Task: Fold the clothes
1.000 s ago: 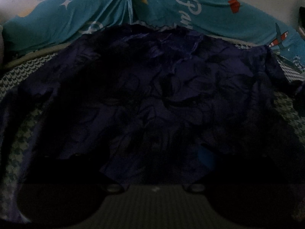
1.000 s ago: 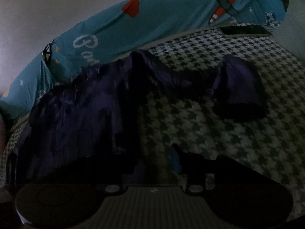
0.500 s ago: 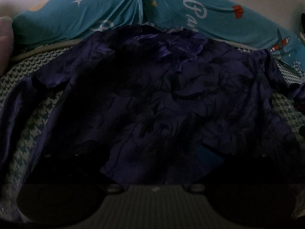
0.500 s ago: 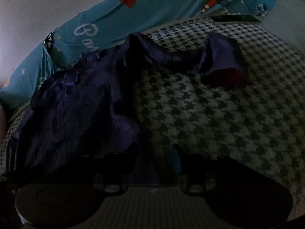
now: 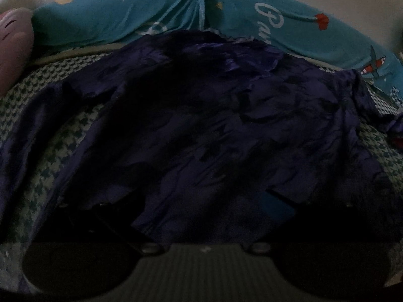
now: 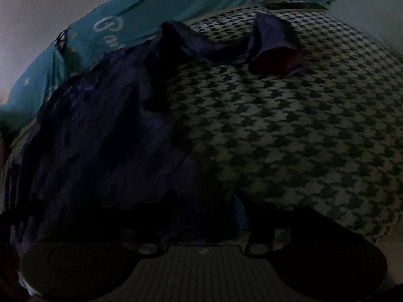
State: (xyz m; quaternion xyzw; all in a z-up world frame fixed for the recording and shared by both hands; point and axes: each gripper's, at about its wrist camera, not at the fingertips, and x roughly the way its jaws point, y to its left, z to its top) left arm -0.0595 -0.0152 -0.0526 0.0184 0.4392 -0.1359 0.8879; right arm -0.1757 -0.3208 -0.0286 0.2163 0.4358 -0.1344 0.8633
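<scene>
A crumpled dark purple jacket (image 5: 201, 125) is spread on the houndstooth bed cover (image 6: 289, 130), its collar just below the teal pillow (image 5: 151, 20). Its hem is overlapped by both grippers; whether either is clamped cannot be told.

You are working in dim light: both views are reading dark and grainy. The purple garment (image 5: 201, 130) is sinking into near-black shadow toward your grippers, whose fingers are barely showing. The teal bedding (image 5: 161, 22) and houndstooth sheet (image 6: 289, 130) are catching the most light, and fisheye bending is curving every edge
</scene>
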